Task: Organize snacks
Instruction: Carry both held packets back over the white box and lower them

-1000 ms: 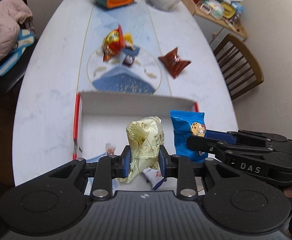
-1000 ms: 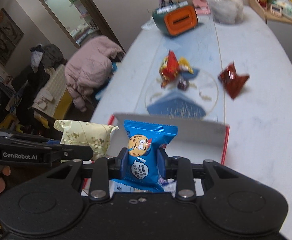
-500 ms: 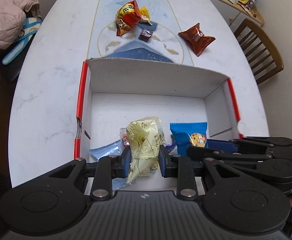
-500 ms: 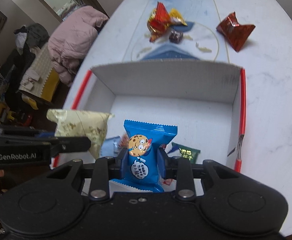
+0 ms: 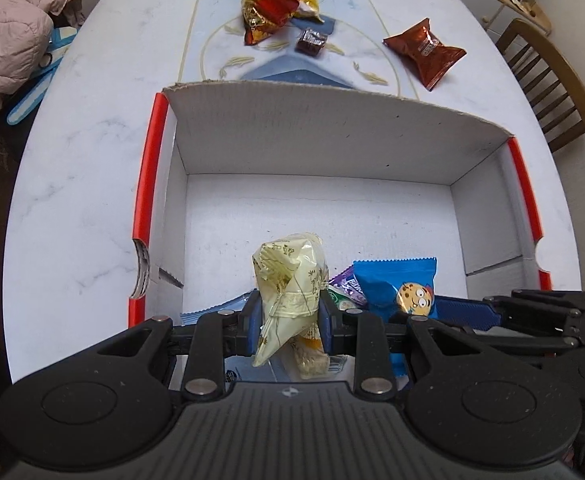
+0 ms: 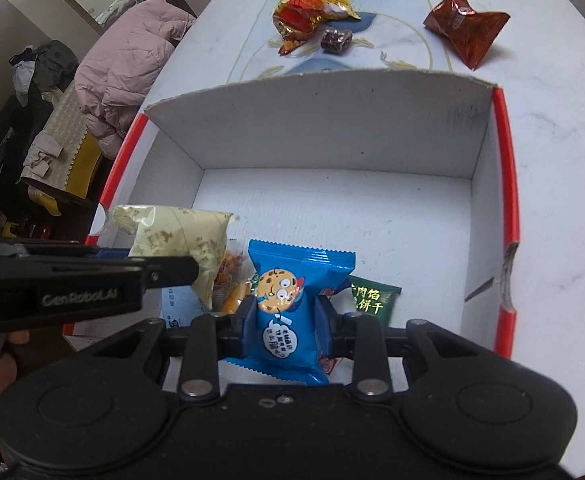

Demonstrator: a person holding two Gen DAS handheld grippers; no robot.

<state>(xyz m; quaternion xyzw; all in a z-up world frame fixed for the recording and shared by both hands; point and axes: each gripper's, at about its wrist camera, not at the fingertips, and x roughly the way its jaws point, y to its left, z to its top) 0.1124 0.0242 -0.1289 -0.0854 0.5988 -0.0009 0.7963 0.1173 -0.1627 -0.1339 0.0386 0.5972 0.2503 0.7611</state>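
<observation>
White marble table is bearing an open box. "GenRobot.AI" is showing on the left gripper, which is clenching a cream packet over the box's near end; beside it the right gripper is gripping a blue cookie packet above a green packet lying inside.

Even, soft indoor light, no hard shadows. Foil glare on red snack wrapper. Strong fisheye bending at edges; corners vignetted black. Focus sharp.
</observation>
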